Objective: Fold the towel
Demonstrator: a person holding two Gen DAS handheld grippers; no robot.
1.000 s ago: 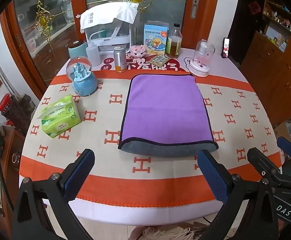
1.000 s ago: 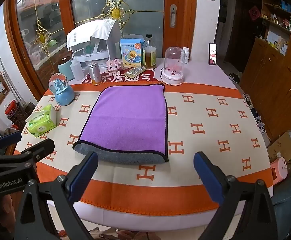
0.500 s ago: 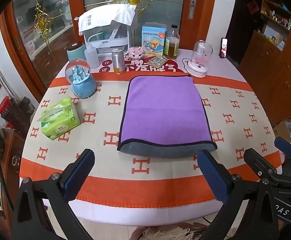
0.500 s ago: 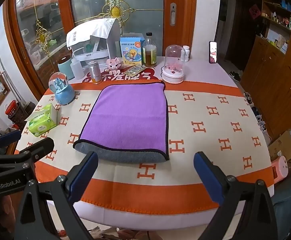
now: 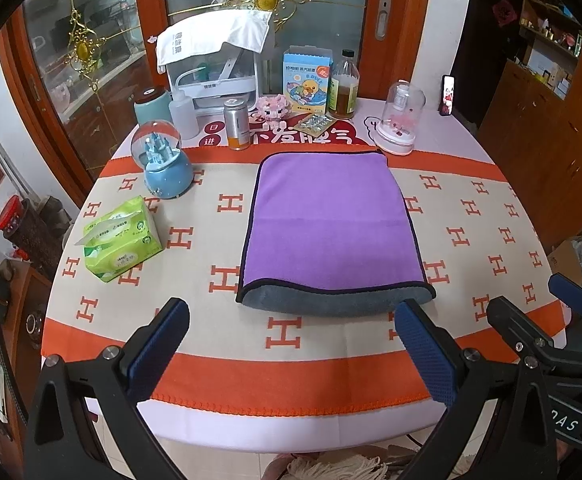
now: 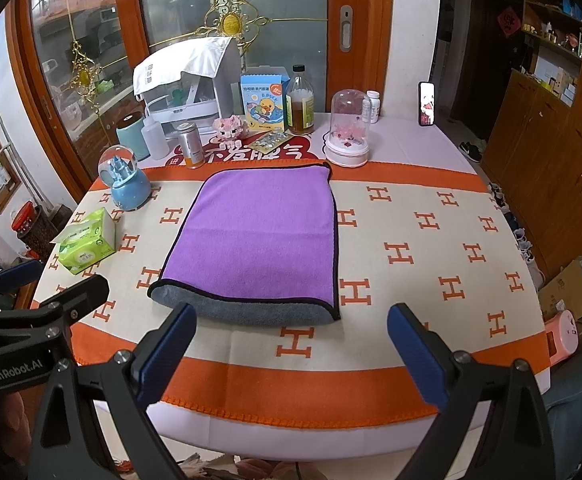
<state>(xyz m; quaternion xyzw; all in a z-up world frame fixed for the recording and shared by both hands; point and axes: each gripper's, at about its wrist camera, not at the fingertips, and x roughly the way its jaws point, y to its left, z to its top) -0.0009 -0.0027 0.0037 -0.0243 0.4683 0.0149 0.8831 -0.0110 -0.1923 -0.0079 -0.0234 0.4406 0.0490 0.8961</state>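
Observation:
A purple towel (image 5: 331, 220) with a black hem lies flat on the table, folded over, its grey underside showing along the near fold; it also shows in the right wrist view (image 6: 261, 236). My left gripper (image 5: 291, 344) is open and empty, held over the table's near edge in front of the towel. My right gripper (image 6: 291, 348) is open and empty, also short of the towel's near fold. Each gripper shows at the edge of the other's view.
The round table (image 5: 291, 360) has an orange and cream cloth. A green tissue pack (image 5: 119, 238) and a snow globe (image 5: 163, 160) stand left of the towel. Bottles, a box, a can (image 5: 237, 124) and a glass dome (image 5: 399, 120) line the far side.
Both grippers have drawn back and up a little from the table. The towel has not moved.

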